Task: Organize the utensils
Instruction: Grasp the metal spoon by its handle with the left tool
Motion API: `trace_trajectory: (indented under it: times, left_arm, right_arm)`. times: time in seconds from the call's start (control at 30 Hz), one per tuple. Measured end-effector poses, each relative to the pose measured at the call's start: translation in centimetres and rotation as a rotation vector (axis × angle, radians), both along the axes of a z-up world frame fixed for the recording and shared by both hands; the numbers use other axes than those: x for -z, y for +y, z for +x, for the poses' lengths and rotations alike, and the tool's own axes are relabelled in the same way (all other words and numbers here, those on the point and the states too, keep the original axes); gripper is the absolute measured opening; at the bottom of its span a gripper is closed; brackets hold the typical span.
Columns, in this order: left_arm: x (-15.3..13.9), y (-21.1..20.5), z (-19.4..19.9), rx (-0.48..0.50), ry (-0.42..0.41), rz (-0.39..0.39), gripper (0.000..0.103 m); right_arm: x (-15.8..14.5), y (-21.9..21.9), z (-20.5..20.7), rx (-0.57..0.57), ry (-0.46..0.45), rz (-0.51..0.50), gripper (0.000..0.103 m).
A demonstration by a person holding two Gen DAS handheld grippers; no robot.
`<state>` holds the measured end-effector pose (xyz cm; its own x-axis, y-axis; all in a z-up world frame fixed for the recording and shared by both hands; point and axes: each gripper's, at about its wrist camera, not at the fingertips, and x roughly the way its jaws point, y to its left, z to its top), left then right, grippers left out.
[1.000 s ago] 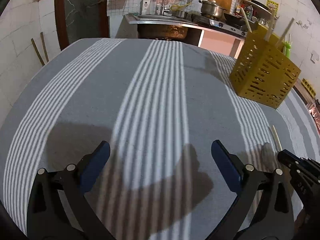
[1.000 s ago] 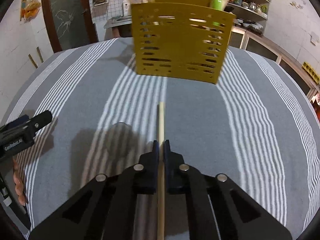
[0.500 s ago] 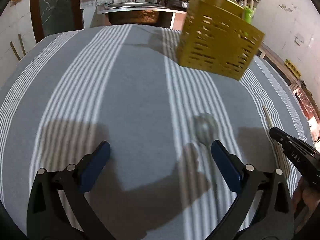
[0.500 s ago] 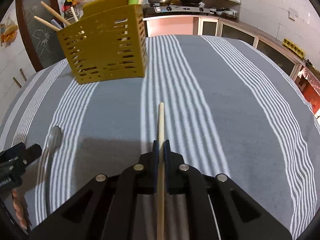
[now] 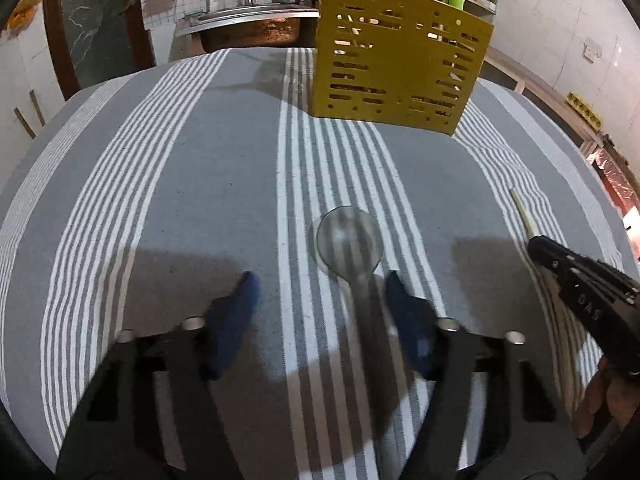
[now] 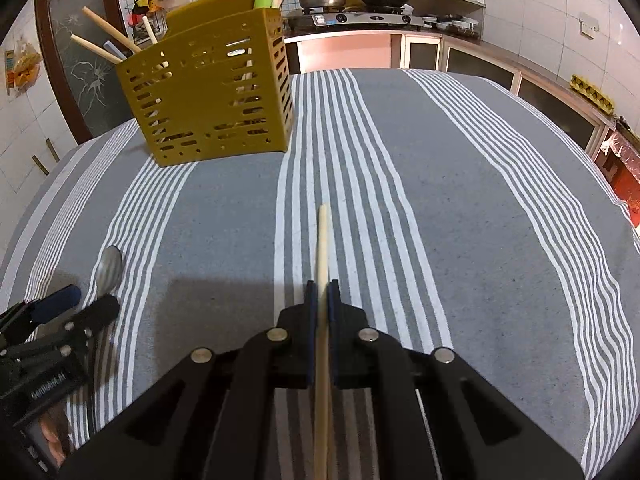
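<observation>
Striped tablecloth (image 6: 460,200) spreading wide, right half bare. Yellow utensil basket (image 5: 400,68) standing far, well apart. Left gripper (image 5: 320,300) closing in, jaws straddling spoon (image 5: 348,236) handle, pads not yet pressing. Right gripper (image 6: 321,300) pinching chopstick (image 6: 322,248), tip poking forward over cloth.

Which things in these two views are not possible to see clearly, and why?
- Spoon handle, left wrist view: blurred and in shadow between the left gripper fingers; contact unclear.
- Chopstick rear end, right wrist view: cut off by the bottom edge.
- Yellow holder contents: mostly hidden by its slotted walls.
</observation>
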<state>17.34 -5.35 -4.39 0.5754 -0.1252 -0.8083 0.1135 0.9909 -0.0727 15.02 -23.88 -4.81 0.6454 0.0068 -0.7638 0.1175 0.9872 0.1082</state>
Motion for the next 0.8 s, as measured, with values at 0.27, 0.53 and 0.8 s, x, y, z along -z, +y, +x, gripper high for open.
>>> trace_trajectory:
  times: [0.27, 0.53, 0.8]
  left_arm:
    - [0.0, -0.7, 1.5, 0.043, 0.033, 0.016, 0.029]
    - [0.1, -0.7, 2.3, 0.074, 0.033, 0.007, 0.028]
    - [0.3, -0.4, 2.6, 0.087, 0.017, -0.02, 0.027]
  right_arm:
    - [-0.1, 0.6, 0.4, 0.001, 0.026, -0.028, 0.006]
    - [-0.2, 0.4, 2.5, -0.012, 0.082, -0.017, 0.006]
    - [-0.4, 0.5, 2.9, -0.007, 0.078, -0.021, 0.006]
